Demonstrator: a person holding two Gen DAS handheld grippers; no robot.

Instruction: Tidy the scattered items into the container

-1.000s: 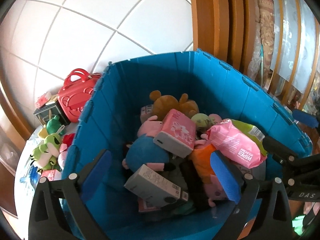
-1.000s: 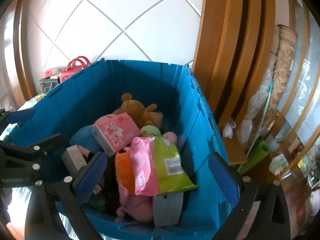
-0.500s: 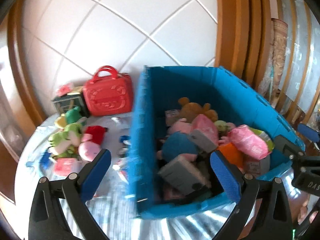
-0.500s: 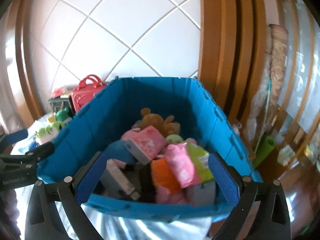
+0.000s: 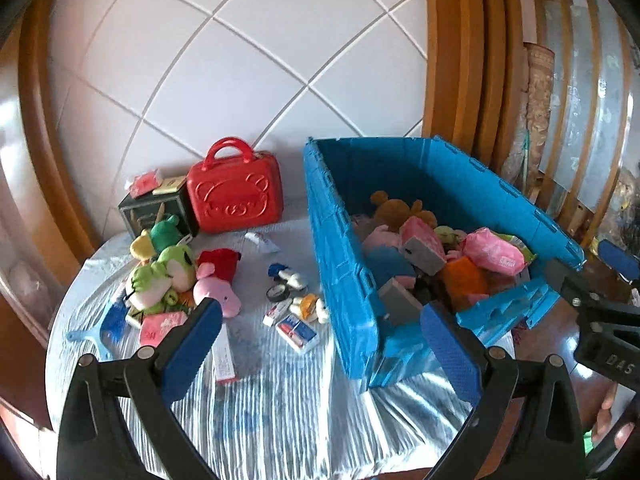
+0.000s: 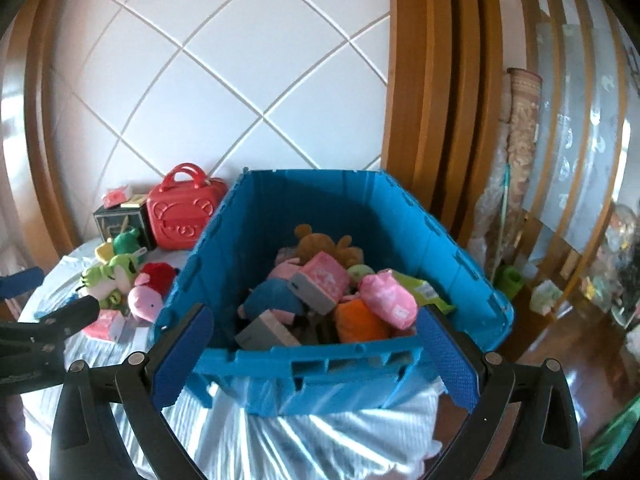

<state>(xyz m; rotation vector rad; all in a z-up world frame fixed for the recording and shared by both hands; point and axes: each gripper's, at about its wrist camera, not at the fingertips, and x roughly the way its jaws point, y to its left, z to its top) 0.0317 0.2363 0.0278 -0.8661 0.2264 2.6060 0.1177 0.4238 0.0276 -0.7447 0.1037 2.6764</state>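
On the bench (image 5: 280,400), which is wearing a shiny ribbed cover, I'm looking at a blue crate (image 5: 340,264) sitting toward the right side, and it's already stuffed: a brown plush (image 5: 396,210) at the back, a pink box (image 6: 324,280), a pink wipes pack (image 5: 494,254), a blue plush (image 6: 274,300), something orange (image 6: 360,322) and a grey box (image 5: 400,300) near the front wall. My left hand-held gripper (image 5: 320,344) is hovering above the bench with its blue pads spread wide and nothing between them, so it's released. My right hand-held gripper (image 6: 314,356) is doing the same thing over the crate's near wall, jaws wide apart, nothing gripped. Left of the crate, loose stuff is lying scattered on the bench: a heap of green frog plushes (image 5: 160,272), a pink plush (image 5: 218,292) touching a red one (image 5: 218,260), a pink packet (image 5: 160,326) in front of them, a blue plastic piece (image 5: 108,324) at the far left, and a long white-and-pink tube (image 5: 224,356) just beside my left pad. Closer to the crate I'm seeing a roll of black tape (image 5: 278,292), a small white box (image 5: 298,330) and some tiny figures I can't make out. Back by the tiled wall (image 5: 240,60), a red toy suitcase (image 5: 236,196) is standing upright next to a dark box (image 5: 152,208).
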